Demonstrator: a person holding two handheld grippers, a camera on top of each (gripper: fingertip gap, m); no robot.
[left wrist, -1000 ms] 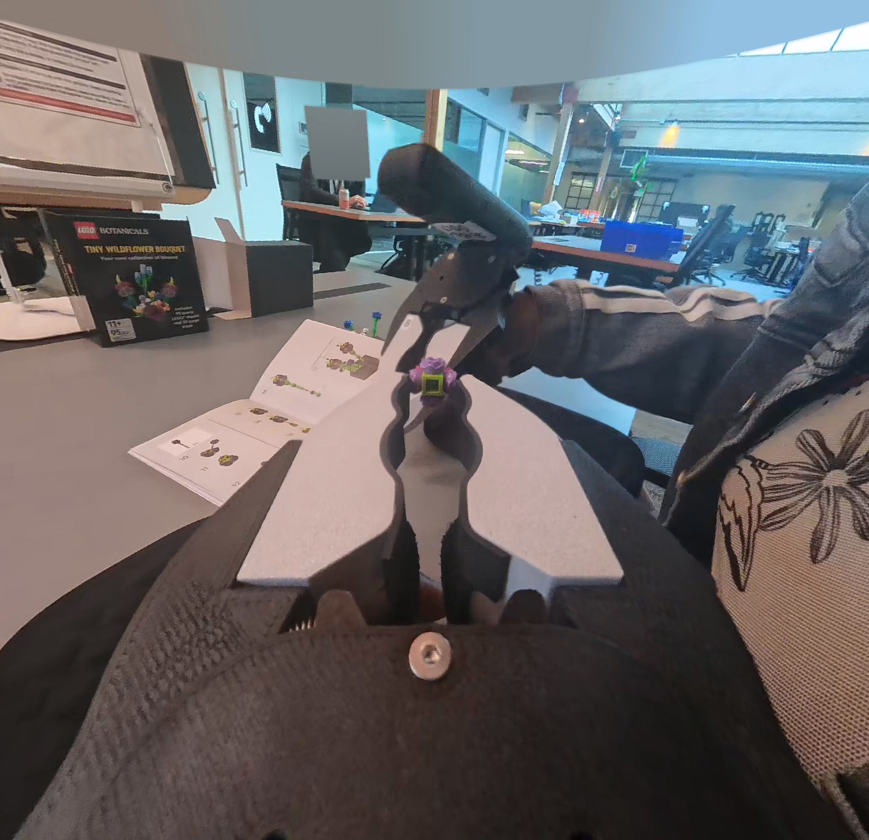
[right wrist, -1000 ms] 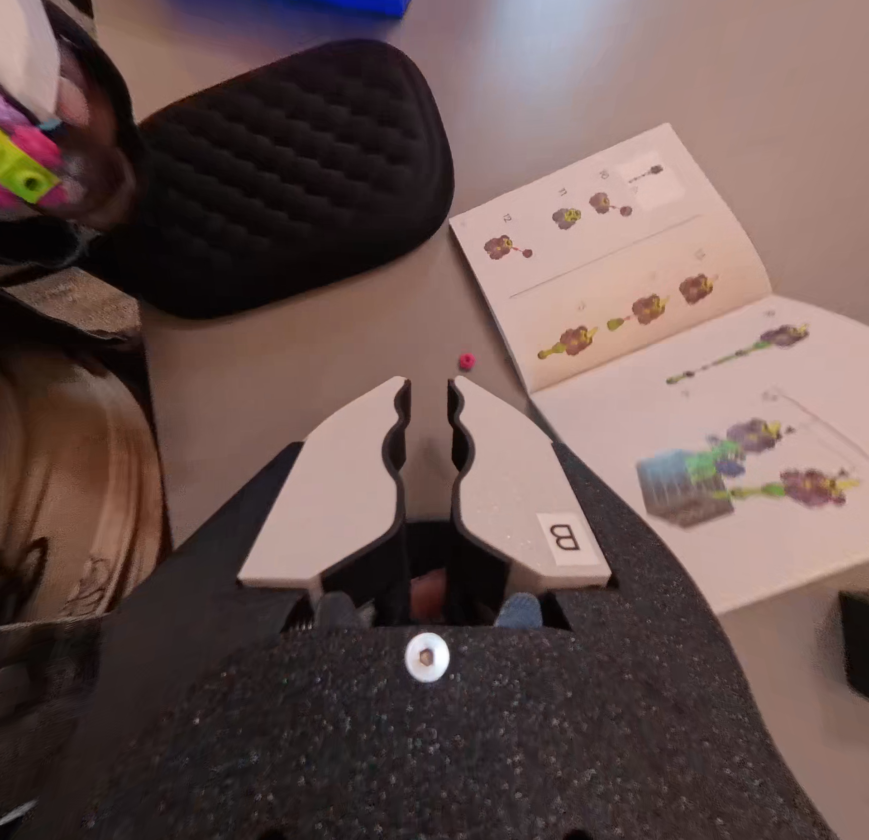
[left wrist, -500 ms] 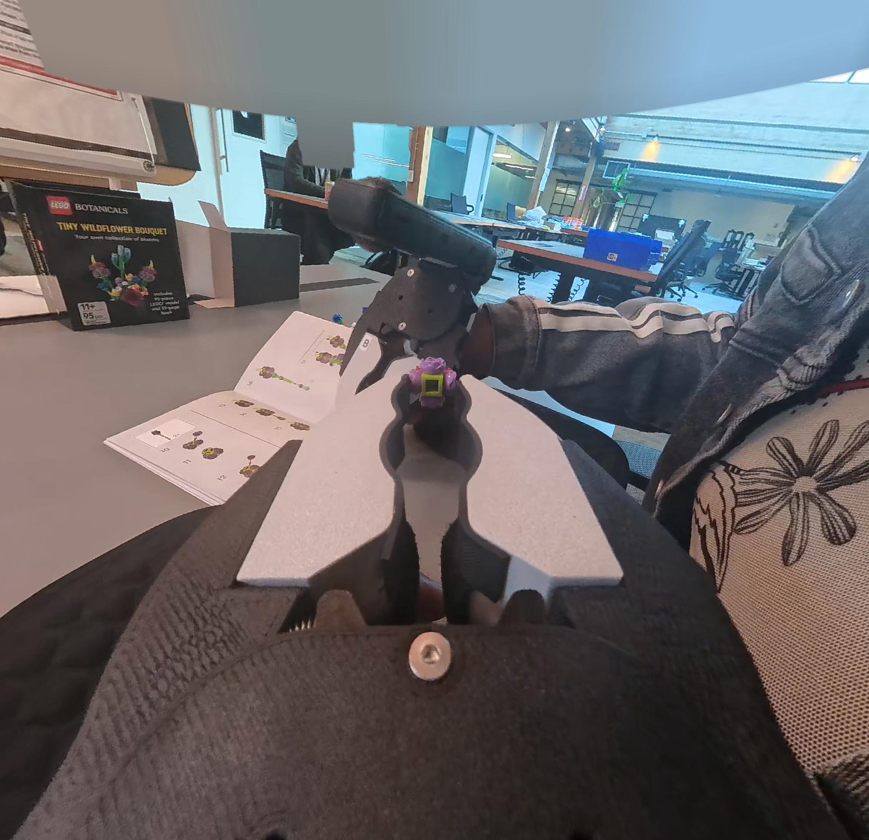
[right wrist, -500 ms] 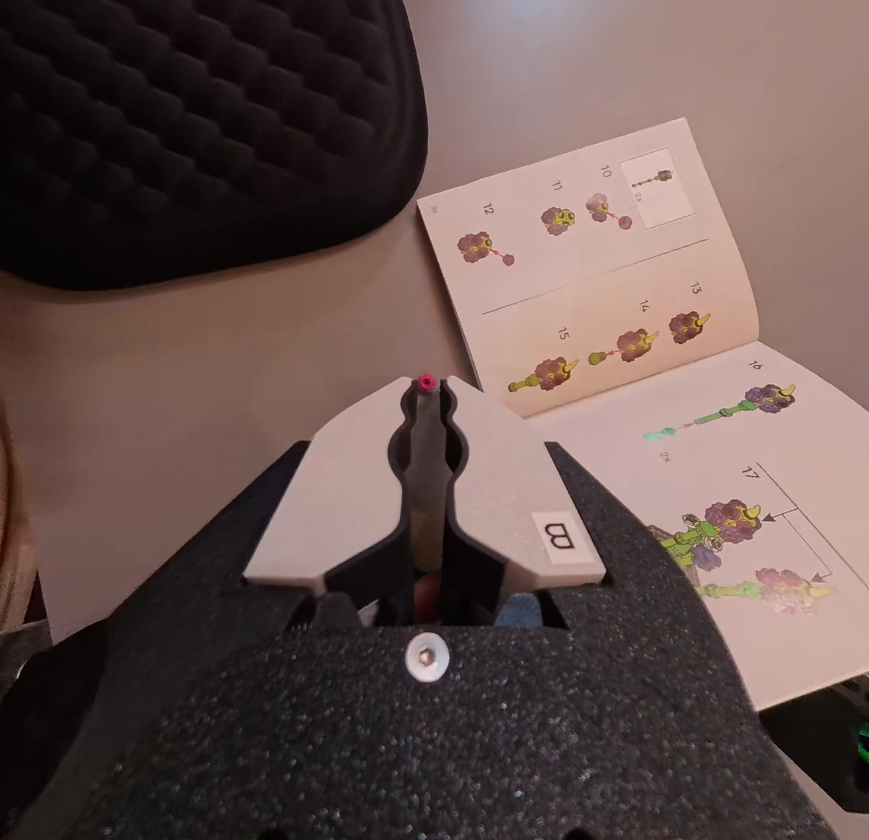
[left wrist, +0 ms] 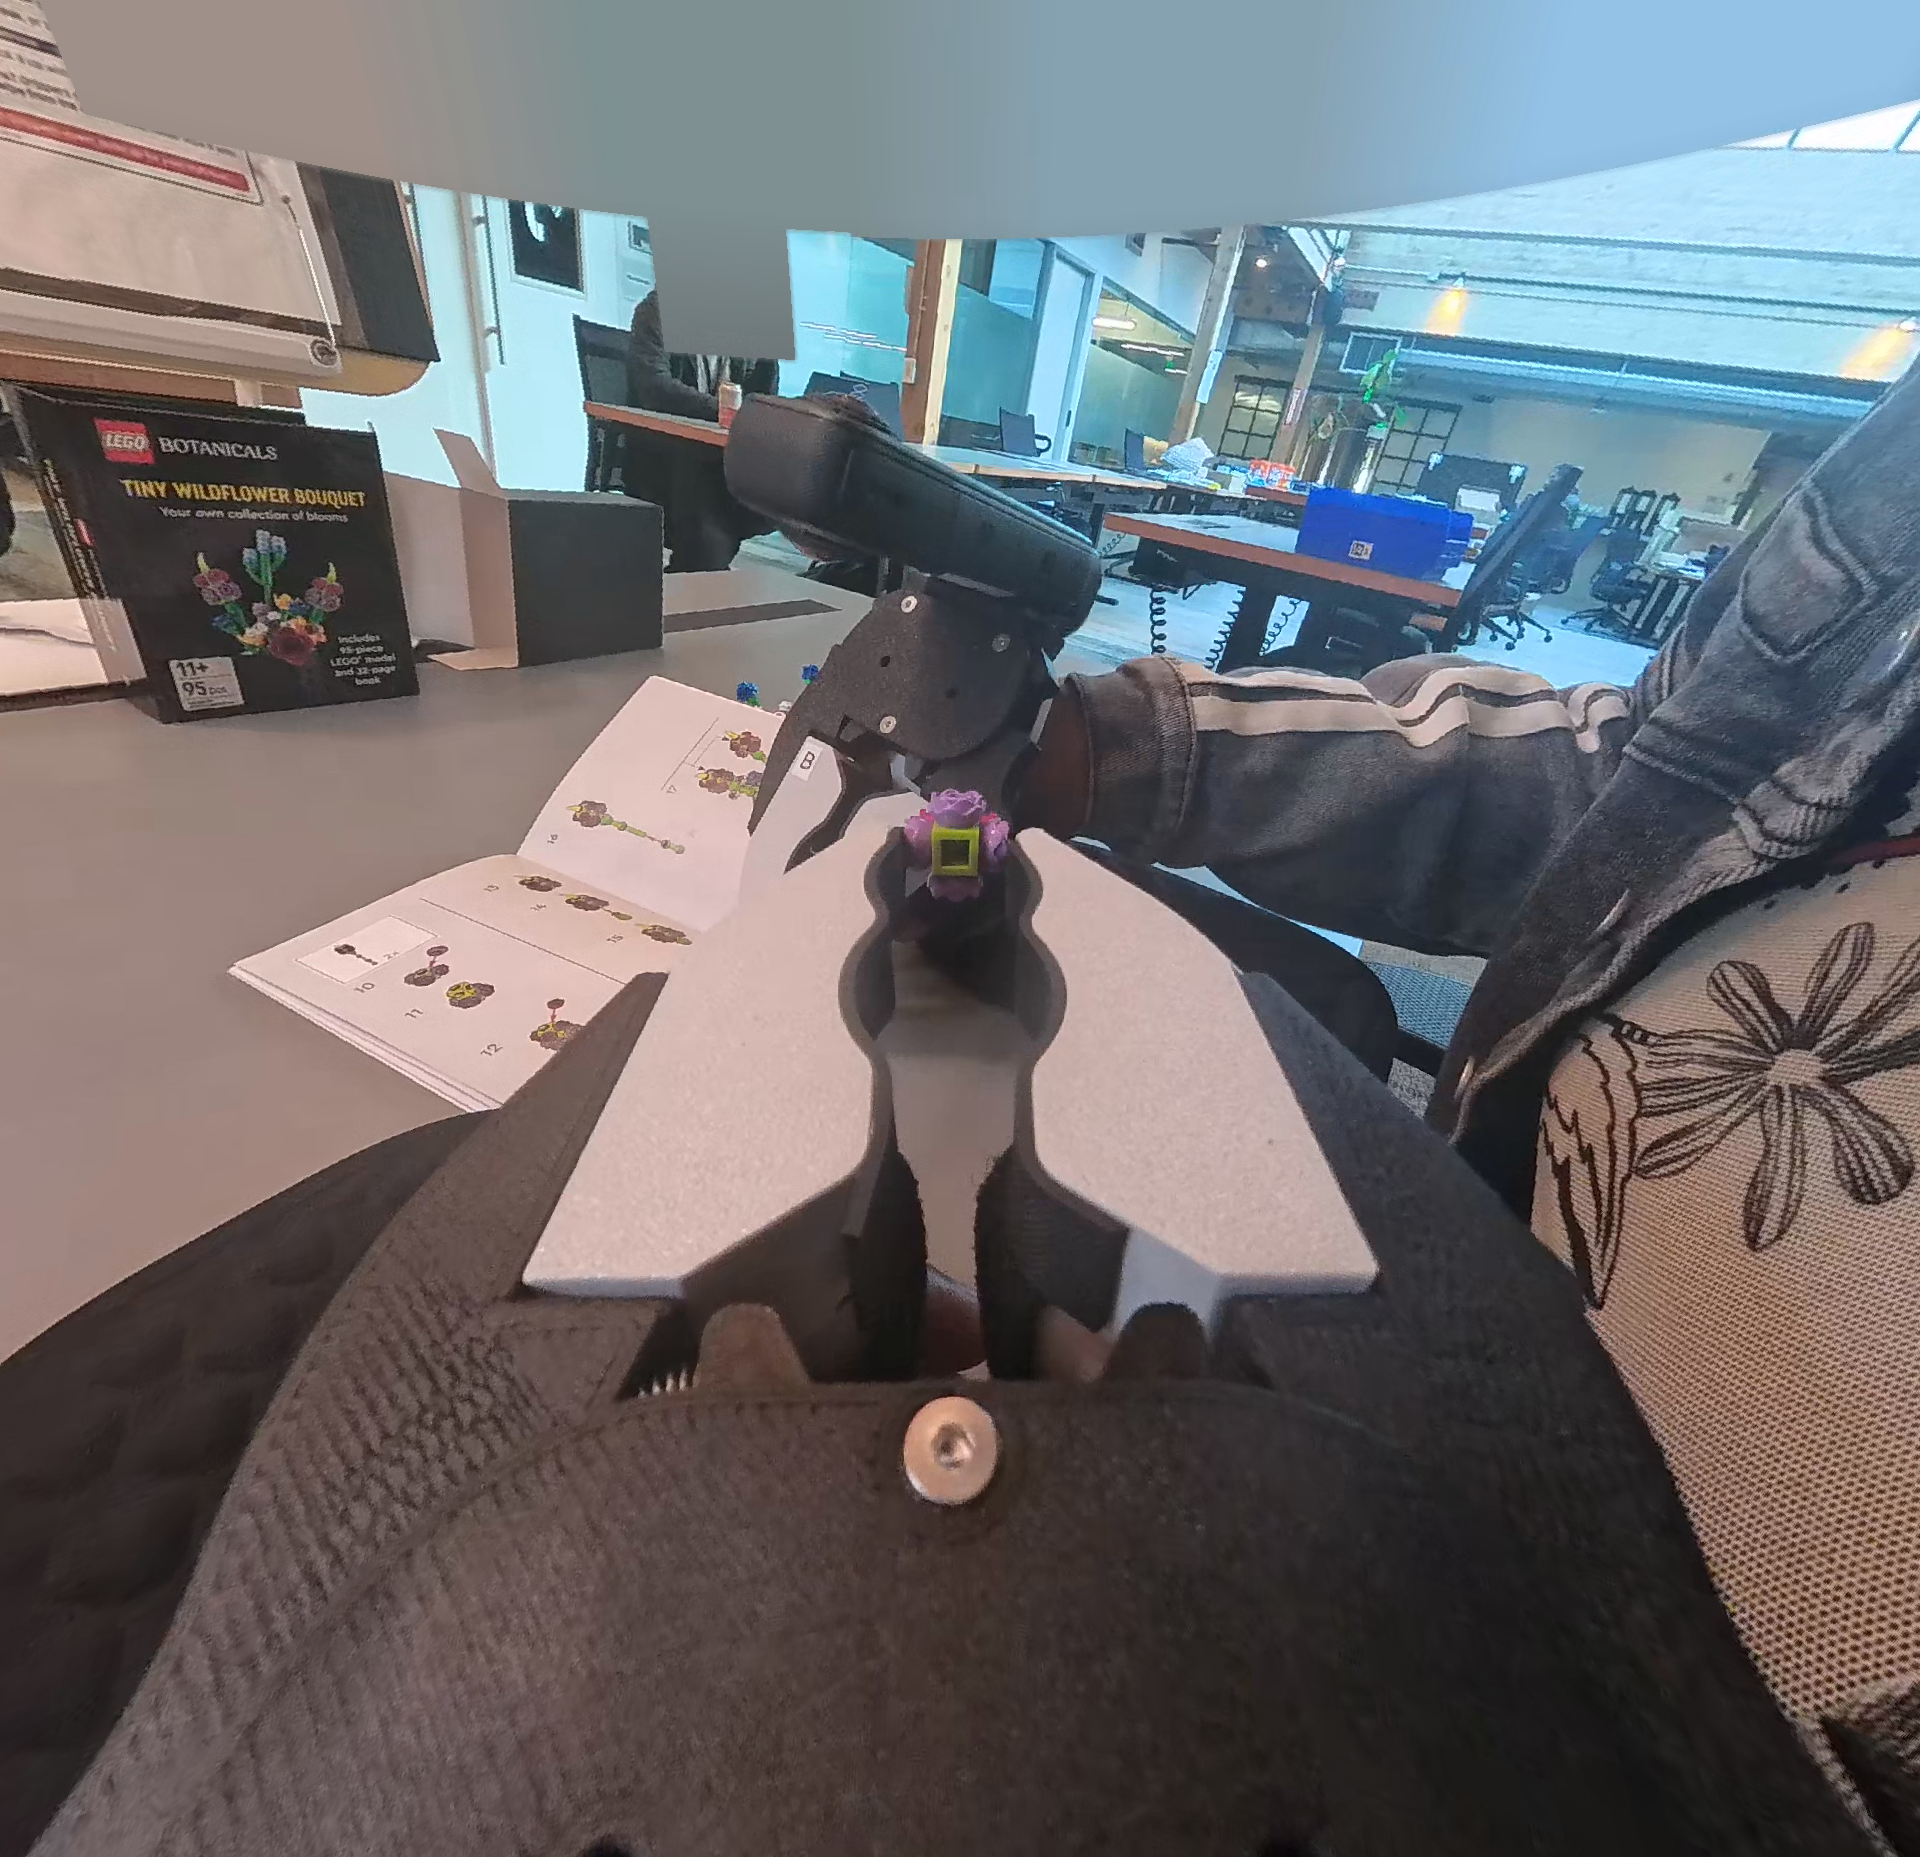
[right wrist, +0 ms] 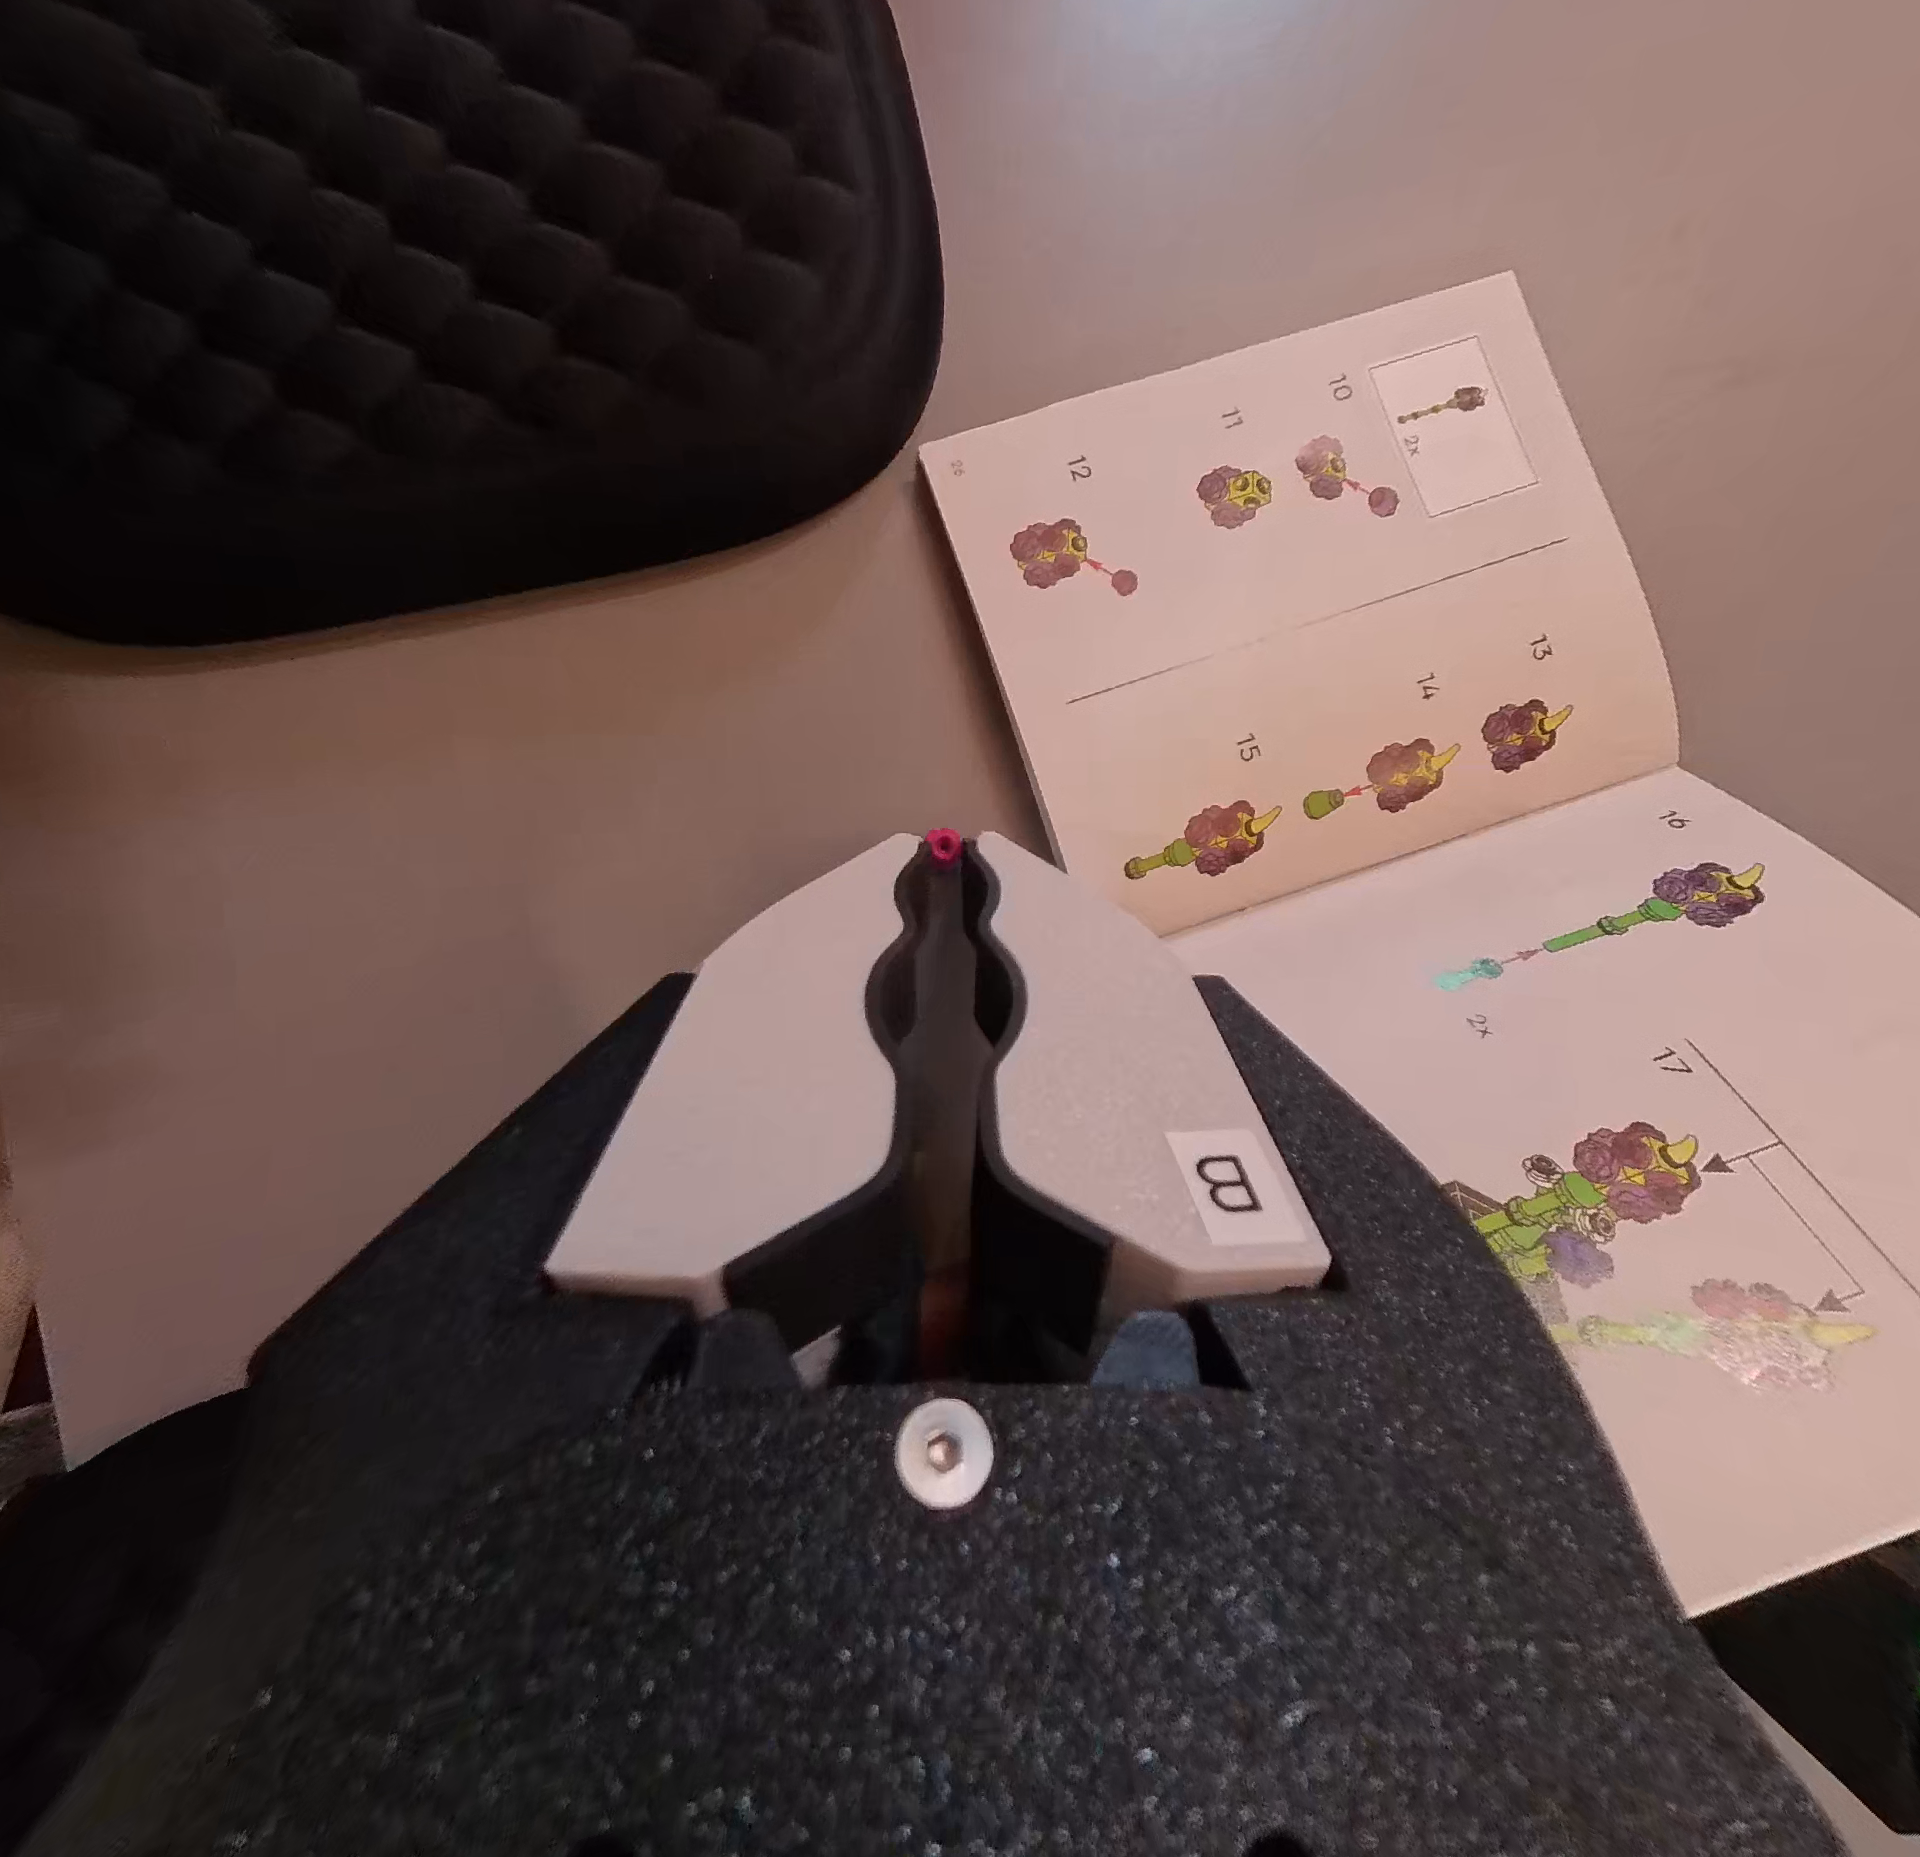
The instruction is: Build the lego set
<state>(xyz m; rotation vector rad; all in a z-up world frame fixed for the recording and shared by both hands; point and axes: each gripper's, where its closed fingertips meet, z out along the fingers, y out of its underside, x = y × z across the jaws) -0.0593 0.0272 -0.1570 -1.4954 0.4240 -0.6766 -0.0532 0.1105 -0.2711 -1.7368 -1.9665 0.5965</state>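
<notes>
My left gripper (left wrist: 954, 877) is shut on a small purple flower head with a lime green core (left wrist: 954, 851), held up above the table. My right gripper (right wrist: 943, 851) is shut on a tiny magenta stud (right wrist: 942, 846) at its fingertips, just above the table. The right gripper also shows in the left wrist view (left wrist: 831, 820), just behind the flower head, pointing down at the table. The open instruction booklet (right wrist: 1403, 768) lies to the right of the right gripper; it also shows in the left wrist view (left wrist: 540, 924).
A black quilted pad (right wrist: 395, 269) lies on the table at the upper left of the right wrist view. The black set box (left wrist: 229, 550) and an open grey carton (left wrist: 551, 581) stand at the back left. A person's sleeve (left wrist: 1403, 768) crosses the right. The gap from one gripper's tips to the other's is roughly 15 cm.
My right gripper moved down to the magenta stud on the table and shut on it. My left gripper kept its hold on the flower head and barely moved.
</notes>
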